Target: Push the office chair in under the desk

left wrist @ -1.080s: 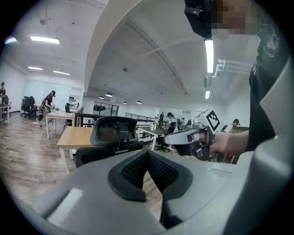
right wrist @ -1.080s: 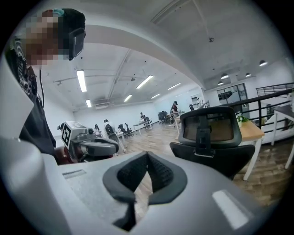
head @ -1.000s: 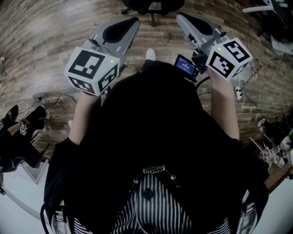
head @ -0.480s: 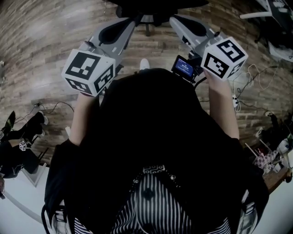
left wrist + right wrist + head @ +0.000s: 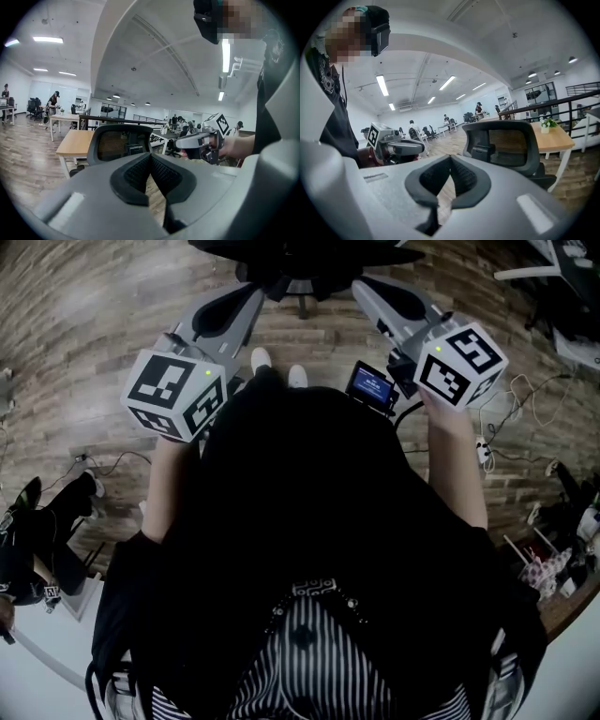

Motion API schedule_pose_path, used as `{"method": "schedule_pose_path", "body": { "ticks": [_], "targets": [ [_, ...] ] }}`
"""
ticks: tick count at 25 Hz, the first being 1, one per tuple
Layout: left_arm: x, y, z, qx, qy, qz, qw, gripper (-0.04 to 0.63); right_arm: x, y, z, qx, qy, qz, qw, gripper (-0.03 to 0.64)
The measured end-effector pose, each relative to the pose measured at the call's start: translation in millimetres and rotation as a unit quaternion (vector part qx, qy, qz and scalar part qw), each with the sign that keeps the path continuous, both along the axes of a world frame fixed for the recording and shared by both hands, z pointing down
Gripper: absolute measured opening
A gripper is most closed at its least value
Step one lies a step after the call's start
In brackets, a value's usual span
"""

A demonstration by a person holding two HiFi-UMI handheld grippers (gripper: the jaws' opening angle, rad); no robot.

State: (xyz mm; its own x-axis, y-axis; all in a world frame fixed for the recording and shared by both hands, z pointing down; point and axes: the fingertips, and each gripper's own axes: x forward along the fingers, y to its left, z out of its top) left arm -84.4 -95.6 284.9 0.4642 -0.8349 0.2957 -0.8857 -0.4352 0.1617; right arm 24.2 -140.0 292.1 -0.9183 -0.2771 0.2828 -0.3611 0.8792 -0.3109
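from the head view the person's dark top fills the foreground, both forearms reach out front & white shoes (image 5: 261, 359) stand on the wood floor (image 5: 94, 324). the left gripper (image 5: 251, 296) and right gripper (image 5: 364, 287) are held side by side, approx level w/ each other, each w/ its jaws pressed together & nothing between them. just past their tips stands the office chair (image 5: 506, 143), its mesh back facing the grippers (touching or not can't be told), w/ the wooden desk (image 5: 557, 139) right behind it & more desks and people farther off in the room.
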Motion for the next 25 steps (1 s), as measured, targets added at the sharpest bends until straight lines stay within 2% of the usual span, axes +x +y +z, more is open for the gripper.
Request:
{"method": "schedule_pose_path", "body": {
  "ticks": [8, 12, 16, 22, 25],
  "targets": [
    [-27.0, -17.1, 1.0, -0.005, -0.008, 0.023, 0.9997, 0.002, 4.1, -18.3, -2.5, 0.001, 0.007, 0.052, 0.999, 0.0],
    [-61.6, -30.4, 0.8, -0.009, -0.039, 0.016, 0.9991, 0.002, 2.0, -18.2, -12.5, 0.006, 0.02, 0.069, 0.997, 0.0],
    [-86.9, -57.2, -1.8, -0.016, -0.035, 0.012, 0.9992, 0.002, -4.7, -44.1, -22.8, 0.014, 0.026, 0.094, 0.995, 0.0],
    [-87.0, -97.5, 19.0, -0.035, -0.034, 0.017, 0.9987, 0.002, 9.6, -98.8, -14.0, 0.025, 0.051, 0.152, 0.987, 0.002],
    [-85.4, -109.6, 19.5, -0.031, -0.04, 0.029, 0.9983, 0.035, 22.3, -115.2, -15.6, 0.029, 0.067, 0.179, 0.981, 0.002]
  ]
}}
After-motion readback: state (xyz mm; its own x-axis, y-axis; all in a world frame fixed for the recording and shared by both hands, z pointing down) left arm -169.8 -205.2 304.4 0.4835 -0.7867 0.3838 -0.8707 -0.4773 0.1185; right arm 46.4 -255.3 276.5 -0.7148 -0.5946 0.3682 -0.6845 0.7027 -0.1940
